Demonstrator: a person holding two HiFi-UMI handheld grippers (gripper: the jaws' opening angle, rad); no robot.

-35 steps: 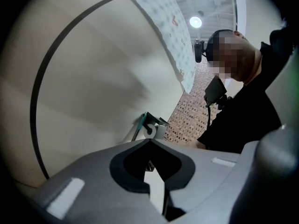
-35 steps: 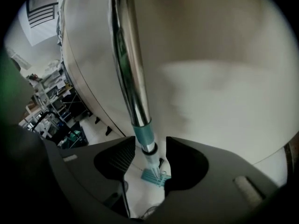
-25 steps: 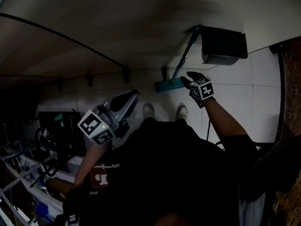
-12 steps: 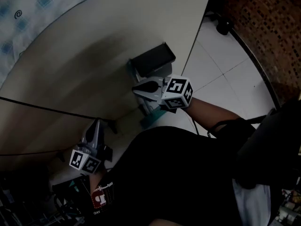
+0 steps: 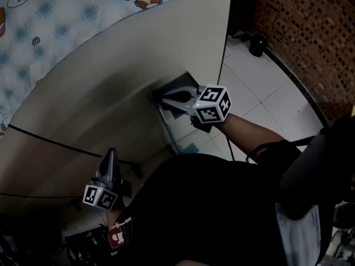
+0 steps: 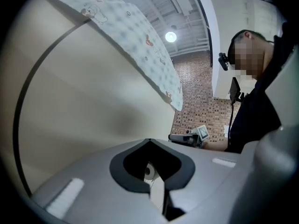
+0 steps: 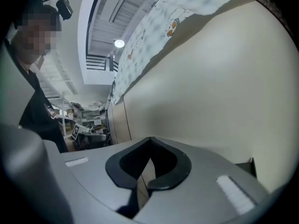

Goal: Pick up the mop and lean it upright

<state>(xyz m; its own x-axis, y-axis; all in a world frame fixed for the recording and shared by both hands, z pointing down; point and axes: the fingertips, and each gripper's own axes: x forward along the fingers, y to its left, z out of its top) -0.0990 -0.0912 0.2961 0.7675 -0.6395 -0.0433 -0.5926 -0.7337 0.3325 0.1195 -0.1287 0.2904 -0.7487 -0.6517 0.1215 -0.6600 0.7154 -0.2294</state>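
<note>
Leaning up along the beige wall point(image 5: 100, 93), the one mop point(image 5: 189, 148) has its teal head down on the white tiled floor point(image 5: 260, 87) at the wall's foot. Its thin handle point(image 5: 169, 129) slants up toward a single dark box point(image 5: 176, 87) fixed on that wall. Two hand-held grippers are in view, each carrying one marker cube. The right hand-held gripper point(image 5: 162, 98), with its cube point(image 5: 213, 105) behind it, is raised in front of the dark box near the upper end of the handle; whether it touches the handle cannot be told. The right gripper view shows its two jaws clenched, tips together, with nothing caught between them and only wall beyond. The left hand-held gripper point(image 5: 111, 157) points up beside the wall, lower down and well apart from the mop, its cube point(image 5: 101, 197) just below it. Its two jaws are likewise pressed together and hold nothing. One band of blue patterned cloth point(image 5: 66, 4) with cartoon figures runs along the top of the wall. One brick wall point(image 5: 310, 32) stands at the far right, with one small black object point(image 5: 256, 44) on the floor at its base. Two round ceiling lights point(image 6: 170, 36) show in the left gripper view.
</note>
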